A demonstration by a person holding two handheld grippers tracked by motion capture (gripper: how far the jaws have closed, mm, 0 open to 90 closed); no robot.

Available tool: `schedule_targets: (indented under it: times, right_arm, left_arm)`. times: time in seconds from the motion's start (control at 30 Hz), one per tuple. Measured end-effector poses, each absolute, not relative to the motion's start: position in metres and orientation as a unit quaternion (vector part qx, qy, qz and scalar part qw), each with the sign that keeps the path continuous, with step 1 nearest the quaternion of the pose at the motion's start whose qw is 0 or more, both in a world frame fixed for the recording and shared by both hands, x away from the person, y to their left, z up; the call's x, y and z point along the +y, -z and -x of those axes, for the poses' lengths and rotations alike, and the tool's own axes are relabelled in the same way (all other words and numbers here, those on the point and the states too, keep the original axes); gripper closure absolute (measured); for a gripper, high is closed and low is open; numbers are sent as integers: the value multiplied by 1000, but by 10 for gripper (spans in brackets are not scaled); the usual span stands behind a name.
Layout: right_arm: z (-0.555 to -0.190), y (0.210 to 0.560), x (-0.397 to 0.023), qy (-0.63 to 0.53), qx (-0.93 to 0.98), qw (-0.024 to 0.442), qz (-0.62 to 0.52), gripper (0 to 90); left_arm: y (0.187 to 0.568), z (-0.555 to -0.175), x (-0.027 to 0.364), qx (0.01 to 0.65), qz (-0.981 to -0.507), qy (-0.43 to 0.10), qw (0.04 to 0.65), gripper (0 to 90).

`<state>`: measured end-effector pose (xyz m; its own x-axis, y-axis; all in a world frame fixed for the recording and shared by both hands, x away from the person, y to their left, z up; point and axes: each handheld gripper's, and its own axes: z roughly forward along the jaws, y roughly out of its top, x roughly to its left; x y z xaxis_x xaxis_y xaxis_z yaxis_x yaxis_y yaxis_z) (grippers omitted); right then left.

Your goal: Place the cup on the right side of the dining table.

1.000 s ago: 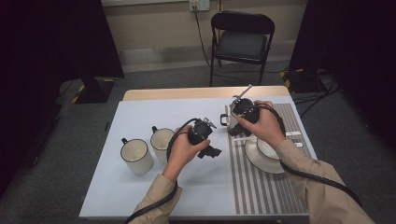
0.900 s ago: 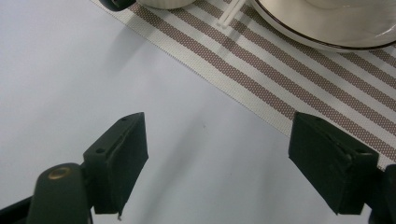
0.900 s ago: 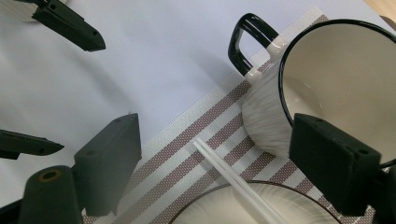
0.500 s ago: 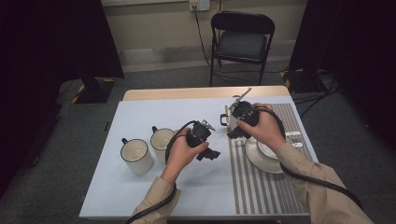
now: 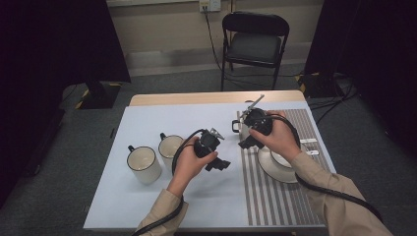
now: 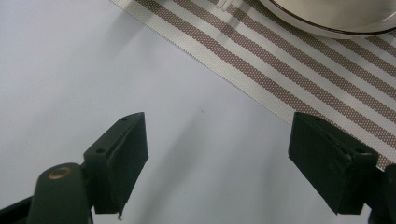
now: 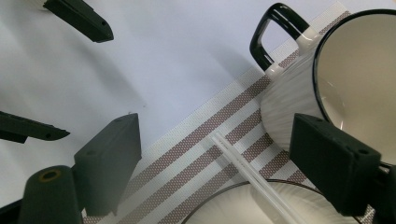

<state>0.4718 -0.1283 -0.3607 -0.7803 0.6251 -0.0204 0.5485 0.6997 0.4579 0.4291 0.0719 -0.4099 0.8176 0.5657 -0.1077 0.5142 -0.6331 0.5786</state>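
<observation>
My left gripper [image 5: 217, 164] hovers open over the pale table [image 5: 147, 123] near the striped placemat [image 5: 275, 201]. In the left gripper view its jaws [image 6: 219, 126] stand wide apart with nothing between them, and the mat's edge [image 6: 280, 70] and a plate rim [image 6: 327, 28] lie ahead. My right gripper [image 5: 245, 142] is open just above the mat. In the right gripper view [image 7: 217, 123] a white mug with a black handle [image 7: 299, 107] sits by the right jaw. Thin white sticks [image 7: 247, 172] lie across the mat onto the plate [image 7: 233, 205].
Two more white mugs [image 5: 144, 164] [image 5: 170, 146] stand left of the left hand. The plate [image 5: 268, 169] on the mat holds a dish, partly hidden by the right hand. A black folding chair [image 5: 253, 42] stands beyond the table's far edge.
The left gripper has drifted slightly toward the near side of the table. The right gripper has barely moved. Both stay open.
</observation>
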Motion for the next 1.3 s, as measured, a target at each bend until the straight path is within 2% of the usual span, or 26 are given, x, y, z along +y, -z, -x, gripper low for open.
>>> schedule_targets:
  times: [1.3]
  right_arm:
    - [-445, 373, -133, -225, 920, 71, -312, 162]
  left_arm:
    - [423, -414, 75, 279, -909, -35, 309, 194]
